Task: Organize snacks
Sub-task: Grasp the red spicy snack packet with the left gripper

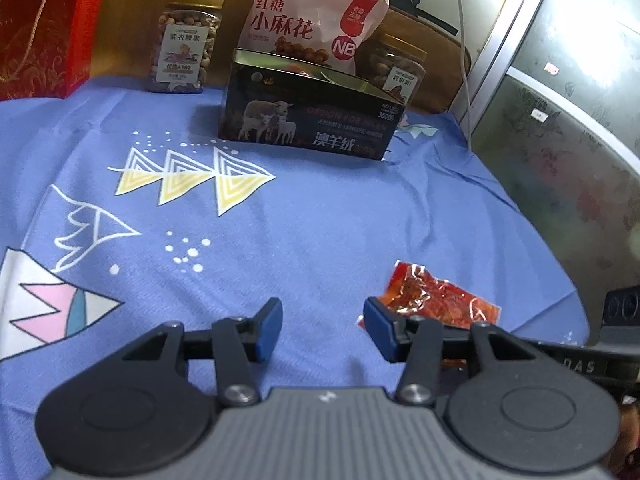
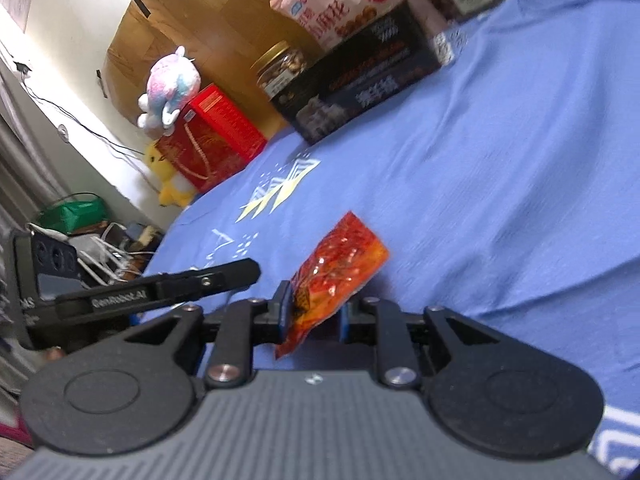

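Snack packet (image 2: pixel 340 268) sits loosely btwn right claw (image 2: pixel 314 314) pads (parted); left claw (image 1: pixel 322 330) open, empty.

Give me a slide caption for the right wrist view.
Right gripper with a red snack packet between its fingers above the blue cloth, dark box behind.

Pink snack bag (image 1: pixel 308 20): "小麻花", "NB"; black tin (image 1: pixel 308 120): "澳羊绒".
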`<state>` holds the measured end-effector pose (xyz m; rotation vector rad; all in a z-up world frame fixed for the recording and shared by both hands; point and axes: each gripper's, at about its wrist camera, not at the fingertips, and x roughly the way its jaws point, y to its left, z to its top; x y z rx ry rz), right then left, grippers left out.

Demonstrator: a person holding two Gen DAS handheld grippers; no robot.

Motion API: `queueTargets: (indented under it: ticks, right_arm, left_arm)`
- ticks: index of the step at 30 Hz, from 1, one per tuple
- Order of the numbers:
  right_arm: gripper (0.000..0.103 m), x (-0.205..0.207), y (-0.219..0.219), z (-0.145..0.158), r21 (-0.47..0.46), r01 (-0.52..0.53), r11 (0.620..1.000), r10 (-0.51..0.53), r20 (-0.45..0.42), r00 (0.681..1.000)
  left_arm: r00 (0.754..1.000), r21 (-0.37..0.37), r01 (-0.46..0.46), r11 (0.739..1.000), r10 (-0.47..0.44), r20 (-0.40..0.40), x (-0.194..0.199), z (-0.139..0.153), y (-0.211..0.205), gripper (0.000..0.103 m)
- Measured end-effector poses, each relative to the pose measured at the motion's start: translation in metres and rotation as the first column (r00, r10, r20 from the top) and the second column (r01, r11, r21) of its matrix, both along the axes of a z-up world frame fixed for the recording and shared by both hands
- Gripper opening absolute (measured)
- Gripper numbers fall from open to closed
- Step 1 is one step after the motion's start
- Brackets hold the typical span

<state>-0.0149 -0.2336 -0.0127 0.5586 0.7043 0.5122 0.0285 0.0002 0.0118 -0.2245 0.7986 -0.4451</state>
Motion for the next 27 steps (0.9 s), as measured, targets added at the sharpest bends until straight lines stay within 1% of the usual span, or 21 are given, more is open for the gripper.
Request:
queueTargets:
  ticks: [2,4,5,7,8,10,11,13,14,15,16,18,20,22,25,26,27]
  right_arm:
    - [0.038,-0.003,0.000,0.002,-0.023,0.020,1.000,-0.020,0.021,1.000]
    - [0.040,-0.006,0.000,0.003,-0.061,0.043,0.997,-0.040,0.050,0.998]
    - [0.039,-0.007,0.000,0.004,-0.089,0.051,0.995,-0.045,0.069,0.997]
    - [0.035,-0.012,0.007,0.006,-0.188,0.066,0.980,-0.043,0.128,0.991]
    - [0.033,-0.014,0.012,0.006,-0.243,0.078,0.967,-0.039,0.162,0.986]
    - [0.032,-0.020,0.020,0.006,-0.346,0.100,0.933,-0.016,0.238,0.971]
    - [0.032,-0.024,0.025,0.006,-0.401,0.107,0.910,0.010,0.280,0.960]
    - [0.031,-0.030,0.034,0.005,-0.476,0.119,0.871,0.062,0.347,0.936]
    - [0.030,-0.032,0.038,0.003,-0.510,0.124,0.851,0.090,0.375,0.923]
    - [0.030,-0.034,0.040,0.002,-0.531,0.128,0.837,0.110,0.394,0.913]
    - [0.030,-0.032,0.040,0.000,-0.537,0.126,0.834,0.120,0.399,0.909]
    - [0.030,-0.026,0.032,-0.003,-0.505,0.109,0.856,0.108,0.381,0.918]
    - [0.030,-0.023,0.024,-0.004,-0.466,0.094,0.880,0.097,0.369,0.924]
    - [0.030,-0.022,0.020,-0.004,-0.447,0.080,0.891,0.104,0.372,0.922]
    - [0.030,-0.021,0.015,-0.006,-0.436,0.069,0.897,0.114,0.379,0.918]
    - [0.030,-0.019,0.012,-0.007,-0.425,0.064,0.903,0.113,0.379,0.919]
    - [0.030,-0.018,0.014,-0.006,-0.415,0.063,0.908,0.109,0.377,0.920]
  left_arm:
    - [1.000,-0.014,0.016,1.000,-0.016,-0.003,0.003,0.001,-0.001,0.046]
    - [0.999,-0.029,0.039,0.999,-0.039,-0.007,0.007,0.002,-0.004,0.047]
    - [0.999,-0.037,0.051,0.998,-0.051,-0.007,0.008,0.003,-0.006,0.050]
    - [0.997,-0.053,0.075,0.996,-0.075,0.000,0.011,0.005,-0.008,0.053]
    - [0.996,-0.062,0.094,0.994,-0.094,0.010,0.013,0.006,-0.010,0.055]
    - [0.991,-0.081,0.132,0.988,-0.129,0.041,0.015,0.008,-0.013,0.060]
    - [0.988,-0.085,0.148,0.985,-0.144,0.054,0.017,0.009,-0.015,0.063]
    - [0.980,-0.104,0.191,0.976,-0.183,0.082,0.021,0.010,-0.018,0.073]
    - [0.974,-0.117,0.217,0.969,-0.206,0.095,0.023,0.010,-0.020,0.084]
    - [0.967,-0.128,0.243,0.961,-0.231,0.107,0.025,0.009,-0.021,0.090]
    - [0.960,-0.135,0.270,0.953,-0.255,0.114,0.027,0.008,-0.023,0.091]
    - [0.949,-0.140,0.308,0.941,-0.294,0.113,0.033,0.005,-0.027,0.091]
    - [0.937,-0.156,0.348,0.924,-0.336,0.097,0.040,0.000,-0.031,0.093]
    - [0.921,-0.184,0.390,0.902,-0.384,0.067,0.048,-0.006,-0.035,0.095]
    - [0.881,-0.225,0.465,0.857,-0.473,0.018,0.059,-0.014,-0.046,0.096]
    - [0.871,-0.227,0.479,0.848,-0.491,0.004,0.061,-0.017,-0.049,0.095]
    - [0.863,-0.227,0.494,0.839,-0.506,0.009,0.062,-0.017,-0.052,0.093]
